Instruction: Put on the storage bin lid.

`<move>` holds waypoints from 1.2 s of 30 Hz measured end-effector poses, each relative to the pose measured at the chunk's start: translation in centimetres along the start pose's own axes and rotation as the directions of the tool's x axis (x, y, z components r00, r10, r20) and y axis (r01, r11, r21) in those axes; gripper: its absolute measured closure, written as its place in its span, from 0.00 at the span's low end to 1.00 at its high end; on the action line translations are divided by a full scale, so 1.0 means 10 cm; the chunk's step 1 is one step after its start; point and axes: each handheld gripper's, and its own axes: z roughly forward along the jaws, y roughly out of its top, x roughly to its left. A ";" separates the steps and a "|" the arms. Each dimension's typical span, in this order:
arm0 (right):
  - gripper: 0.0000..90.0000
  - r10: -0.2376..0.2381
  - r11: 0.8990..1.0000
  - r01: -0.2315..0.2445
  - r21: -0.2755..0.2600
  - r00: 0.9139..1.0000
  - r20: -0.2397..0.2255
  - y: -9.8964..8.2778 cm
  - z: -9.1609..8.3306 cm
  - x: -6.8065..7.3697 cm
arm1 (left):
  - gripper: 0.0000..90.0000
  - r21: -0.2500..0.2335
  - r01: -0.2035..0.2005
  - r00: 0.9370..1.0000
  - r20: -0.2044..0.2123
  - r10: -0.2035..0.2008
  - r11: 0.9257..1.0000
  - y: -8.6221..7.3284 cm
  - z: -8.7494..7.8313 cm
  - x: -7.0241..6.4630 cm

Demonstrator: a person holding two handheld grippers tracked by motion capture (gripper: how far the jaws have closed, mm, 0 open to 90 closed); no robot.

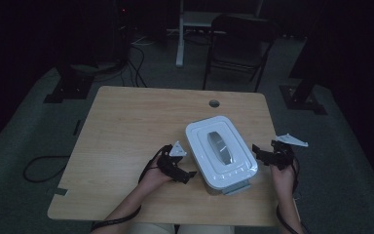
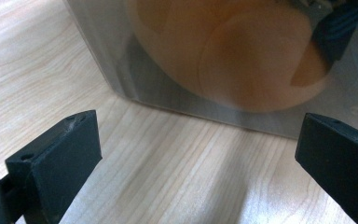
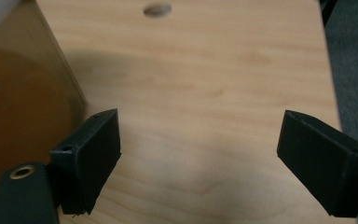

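Observation:
A clear box with a white lid (image 1: 220, 148) and a grey handle stands right of the middle of the wooden table (image 1: 131, 126). Just left of the box's near corner, my left gripper (image 1: 189, 174) stands open. In the left gripper view the left gripper (image 2: 200, 133) faces the box wall (image 2: 223, 60), behind which blurred orange round shapes lie. My right gripper (image 1: 259, 153) is open just right of the box. In the right gripper view the right gripper (image 3: 200, 128) has bare wood between its jaws, and the box wall (image 3: 23, 98) is at the left.
A round hole (image 1: 214, 103) pierces the table near its far edge. The table's right edge runs close beside my right hand. Beyond the table stand a dark folding chair (image 1: 238, 44) and a white post (image 1: 180, 34). Cables lie on the grey floor.

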 end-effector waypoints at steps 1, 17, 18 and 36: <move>0.14 -0.004 1.000 0.004 0.016 1.000 -0.005 -0.04 0.05 0.00 | 0.01 -0.002 0.002 1.000 -0.001 -0.002 1.000 0.00 0.00 0.00; 0.16 -0.065 0.996 0.071 0.055 0.992 -0.105 -0.26 0.25 0.24 | 0.01 -0.001 -0.002 1.000 -0.006 0.002 1.000 0.07 0.02 0.02; 0.17 -0.058 0.997 0.064 0.053 0.992 -0.112 -0.27 0.25 0.24 | 0.01 0.001 -0.007 1.000 -0.008 0.007 1.000 0.08 0.01 0.02; 0.20 -0.067 0.996 0.077 0.049 0.980 -0.186 -0.35 0.21 0.52 | 0.01 0.021 -0.006 0.998 -0.063 0.007 1.000 0.01 -0.17 0.16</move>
